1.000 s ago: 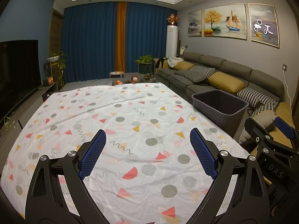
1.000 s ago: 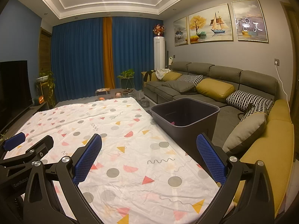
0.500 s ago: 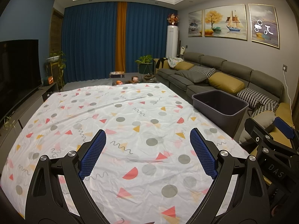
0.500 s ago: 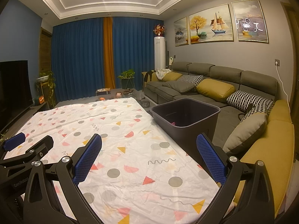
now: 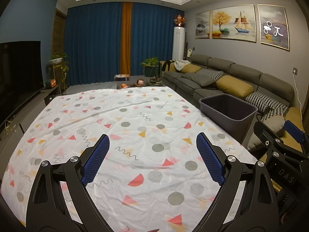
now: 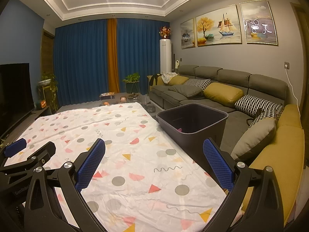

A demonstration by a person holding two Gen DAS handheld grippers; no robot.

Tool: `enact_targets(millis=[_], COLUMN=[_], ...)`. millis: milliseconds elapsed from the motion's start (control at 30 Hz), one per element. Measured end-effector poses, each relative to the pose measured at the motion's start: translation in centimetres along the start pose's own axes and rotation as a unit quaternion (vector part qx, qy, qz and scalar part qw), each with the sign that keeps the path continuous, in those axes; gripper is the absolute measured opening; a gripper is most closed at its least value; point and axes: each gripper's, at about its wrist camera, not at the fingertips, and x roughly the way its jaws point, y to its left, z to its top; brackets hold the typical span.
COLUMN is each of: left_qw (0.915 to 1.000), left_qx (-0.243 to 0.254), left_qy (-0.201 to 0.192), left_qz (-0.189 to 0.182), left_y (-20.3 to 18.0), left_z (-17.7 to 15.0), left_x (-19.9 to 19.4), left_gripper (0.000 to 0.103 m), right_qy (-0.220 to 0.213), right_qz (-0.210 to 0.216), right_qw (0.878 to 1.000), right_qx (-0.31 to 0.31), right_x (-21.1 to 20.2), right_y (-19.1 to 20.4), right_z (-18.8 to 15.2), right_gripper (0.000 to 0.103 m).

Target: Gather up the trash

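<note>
I am holding my left gripper (image 5: 152,158) over the white sheet printed with grey dots and red and yellow shapes (image 5: 135,119), its blue-padded fingers (image 5: 95,160) standing wide apart with nothing between them. I am keeping my right gripper (image 6: 154,160) just beside it, likewise spread and empty.

I am looking for trash and finding none on the sheet in either view. The dark grey plastic bin (image 6: 193,123) is standing off the sheet's right edge, between it and the sofa, and I am glimpsing a small pink scrap (image 6: 179,129) low against its inner wall. My judgement is that the collecting is finished or nearly so: whatever was here appears to be in the bin already, though most of the bin's floor is hidden from me, so I cannot say how much it holds. What is left, if anything, would be a last check of the sheet's edges.

The sheet is lying lightly creased over a broad flat surface. Around it I am seeing a long grey sofa with mustard and patterned cushions (image 6: 222,94), deep blue curtains with an orange strip (image 5: 108,42), a dark television (image 5: 17,71) on the left, and three framed paintings (image 5: 235,23) on the grey wall.
</note>
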Motion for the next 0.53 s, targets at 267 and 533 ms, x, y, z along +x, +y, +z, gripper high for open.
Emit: enact_targets(millis=[267,533], left_qw=[1.0000,0.9997], left_qx=[0.001,-0.022], left_qy=[0.000,0.012], left_qz=[0.001,0.007], left_y=[0.1,1.0], left_z=[0.2,0.6], left_x=[-0.2,0.1], left_gripper=[0.091,0.096], right_qy=[-0.001,-0.002], right_qz=[0.002,0.002], right_qw=[1.000,1.000], right_qx=[0.002,0.005], right_x=[0.0,0.0], right_y=[-0.1,-0.1], right_z=[0.1,0.3], right_gripper=[0.097,0.097])
